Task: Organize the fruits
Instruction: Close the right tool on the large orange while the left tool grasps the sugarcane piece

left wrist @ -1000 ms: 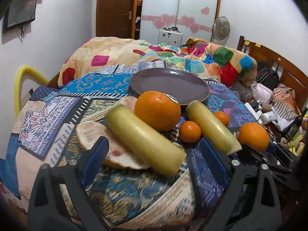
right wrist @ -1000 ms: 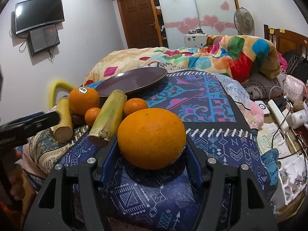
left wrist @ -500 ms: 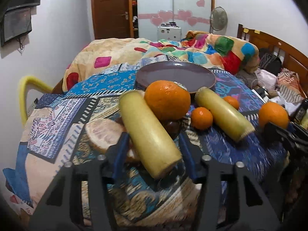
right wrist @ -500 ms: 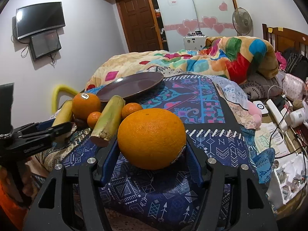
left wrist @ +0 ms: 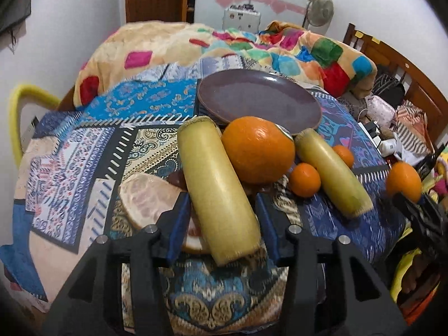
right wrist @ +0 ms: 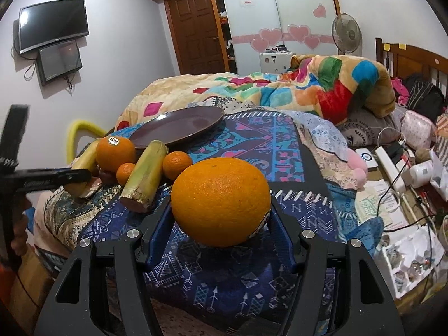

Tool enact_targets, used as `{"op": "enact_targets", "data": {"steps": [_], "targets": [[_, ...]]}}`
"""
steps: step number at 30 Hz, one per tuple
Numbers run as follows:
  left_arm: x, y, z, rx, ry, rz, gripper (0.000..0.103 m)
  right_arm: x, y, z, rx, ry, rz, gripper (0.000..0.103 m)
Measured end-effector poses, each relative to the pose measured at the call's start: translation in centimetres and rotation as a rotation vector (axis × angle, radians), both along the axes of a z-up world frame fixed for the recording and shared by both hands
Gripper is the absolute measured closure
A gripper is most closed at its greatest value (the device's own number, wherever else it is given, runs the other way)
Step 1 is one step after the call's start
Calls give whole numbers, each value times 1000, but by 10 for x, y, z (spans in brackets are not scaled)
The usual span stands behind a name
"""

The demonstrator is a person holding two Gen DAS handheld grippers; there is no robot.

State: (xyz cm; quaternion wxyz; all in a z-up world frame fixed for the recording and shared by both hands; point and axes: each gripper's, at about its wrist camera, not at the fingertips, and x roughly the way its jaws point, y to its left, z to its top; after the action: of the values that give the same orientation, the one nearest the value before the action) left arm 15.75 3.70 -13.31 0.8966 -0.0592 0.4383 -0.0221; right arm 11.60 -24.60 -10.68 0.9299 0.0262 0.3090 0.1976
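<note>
- Left wrist view: the left tongs (left wrist: 219, 218) pinch the near end of a sugarcane piece (left wrist: 217, 187), their blue pads touching both its sides. The cane runs toward 12 o'clock, its far end just short of the purple plate (left wrist: 308, 112).
- At 1 o'clock of the cane a large orange (left wrist: 257, 149) touches it; a second cane piece (left wrist: 331, 173) lies at 2 o'clock with 2 small tangerines (left wrist: 304, 179) beside it. A peeled pomelo slice (left wrist: 145, 196) lies at 9 o'clock, partly under the cane.
- I judge the step as grasping fruit for the plate, which holds nothing yet; next, lift the cane clear without rolling the orange.
- Right wrist view: the right tongs (right wrist: 221, 221) pinch a big orange (right wrist: 221, 201), both pads against its flanks. Whether it rests on the patterned tabletop (right wrist: 280, 151) or is raised is hard to tell.
- The plate sits at 11 o'clock, well apart; carrying the orange there comes next.
- The left tongs at 9 o'clock hide the first cane's near end; the orange's underside is hidden.
</note>
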Motion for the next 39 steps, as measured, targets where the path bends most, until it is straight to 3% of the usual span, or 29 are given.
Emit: {"op": "enact_targets", "data": {"steps": [8, 11, 16, 28, 33, 39], "targets": [[21, 8, -3, -41, 37, -12, 54, 5, 6, 9, -16, -25, 12, 42], [21, 7, -2, -21, 27, -31, 55, 8, 12, 12, -21, -33, 23, 42], [11, 9, 7, 44, -12, -24, 65, 14, 21, 19, -41, -58, 45, 42], [0, 12, 47, 140, -140, -47, 67, 40, 42, 40, -73, -111, 74, 42], [14, 8, 56, 145, -160, -70, 67, 51, 53, 48, -81, -131, 90, 42], [16, 11, 44, 162, -121, -112, 67, 59, 63, 49, -85, -134, 108, 42]]}}
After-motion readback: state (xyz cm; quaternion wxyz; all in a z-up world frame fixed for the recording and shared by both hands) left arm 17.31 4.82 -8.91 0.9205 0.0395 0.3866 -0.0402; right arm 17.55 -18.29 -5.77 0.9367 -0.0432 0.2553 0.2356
